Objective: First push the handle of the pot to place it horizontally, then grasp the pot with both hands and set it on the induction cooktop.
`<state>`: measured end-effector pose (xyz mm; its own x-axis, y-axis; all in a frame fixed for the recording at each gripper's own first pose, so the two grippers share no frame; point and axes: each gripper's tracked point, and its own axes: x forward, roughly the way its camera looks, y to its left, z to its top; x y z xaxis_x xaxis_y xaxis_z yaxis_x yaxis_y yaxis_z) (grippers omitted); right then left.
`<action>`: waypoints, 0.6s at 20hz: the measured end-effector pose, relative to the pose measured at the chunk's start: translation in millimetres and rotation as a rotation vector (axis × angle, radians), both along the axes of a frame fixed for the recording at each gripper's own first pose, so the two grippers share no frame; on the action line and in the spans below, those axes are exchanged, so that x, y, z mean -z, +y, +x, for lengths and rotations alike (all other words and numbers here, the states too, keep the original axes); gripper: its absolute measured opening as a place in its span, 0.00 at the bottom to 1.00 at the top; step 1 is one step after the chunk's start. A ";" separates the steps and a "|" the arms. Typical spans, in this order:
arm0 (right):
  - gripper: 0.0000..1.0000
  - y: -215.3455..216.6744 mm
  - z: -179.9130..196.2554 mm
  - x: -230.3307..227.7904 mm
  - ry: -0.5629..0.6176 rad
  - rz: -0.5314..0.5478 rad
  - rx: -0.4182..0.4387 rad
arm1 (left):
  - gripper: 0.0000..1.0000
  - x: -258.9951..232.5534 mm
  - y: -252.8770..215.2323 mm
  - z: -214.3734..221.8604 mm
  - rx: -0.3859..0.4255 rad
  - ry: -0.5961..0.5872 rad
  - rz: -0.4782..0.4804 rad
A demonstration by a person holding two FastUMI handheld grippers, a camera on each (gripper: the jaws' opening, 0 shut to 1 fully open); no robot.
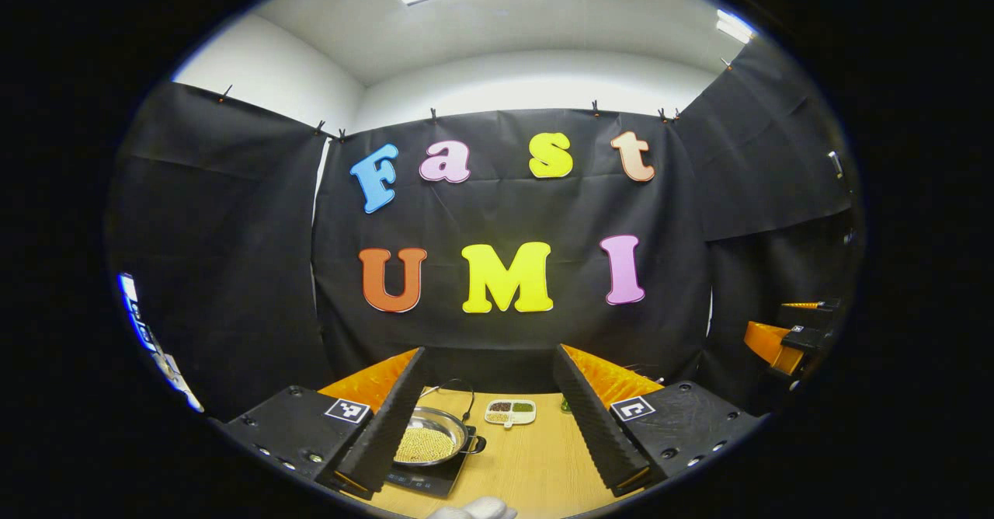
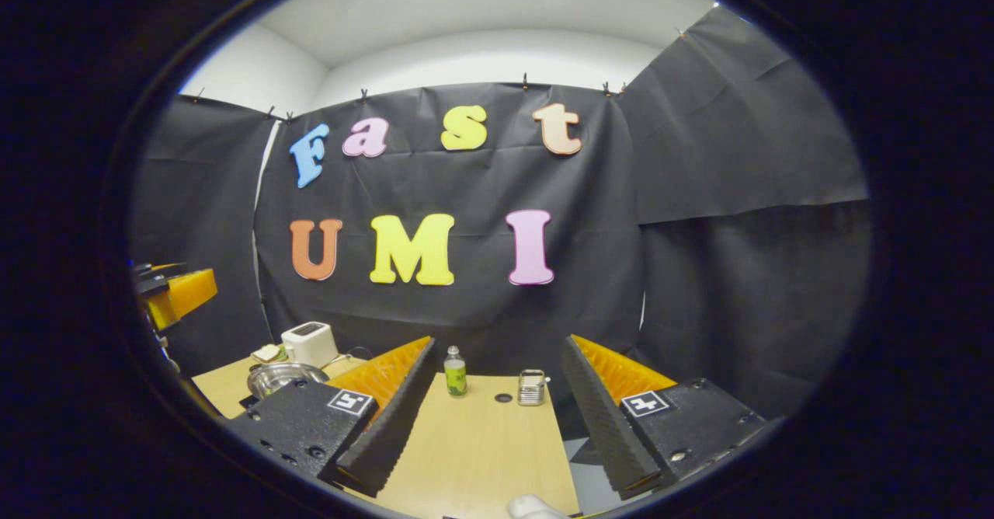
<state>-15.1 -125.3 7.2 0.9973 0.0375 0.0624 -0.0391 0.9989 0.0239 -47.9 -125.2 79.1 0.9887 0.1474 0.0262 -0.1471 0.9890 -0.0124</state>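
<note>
The pot (image 1: 431, 441), a shallow steel pan filled with yellow grain, sits on the cooktop (image 1: 435, 478) at the counter's (image 1: 536, 465) left. I judge it stiff, slippery and spill-prone; grip opposite rim edges. My left hand-held gripper (image 1: 497, 426) hangs raised, fingers apart and empty. My right hand-held gripper (image 2: 497, 418) likewise hangs spread, level.
</note>
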 end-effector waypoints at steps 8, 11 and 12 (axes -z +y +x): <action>1.00 0.7 1.3 -3.6 -0.003 0.002 0.015 | 0.96 2.1 5.6 5.3 0.011 0.002 0.010; 1.00 0.5 3.3 -2.8 0.007 -0.001 0.017 | 0.96 6.2 5.9 9.5 0.019 0.007 0.013; 1.00 0.5 4.0 -3.0 0.009 -0.002 0.018 | 0.89 7.2 5.4 10.2 0.021 0.009 0.015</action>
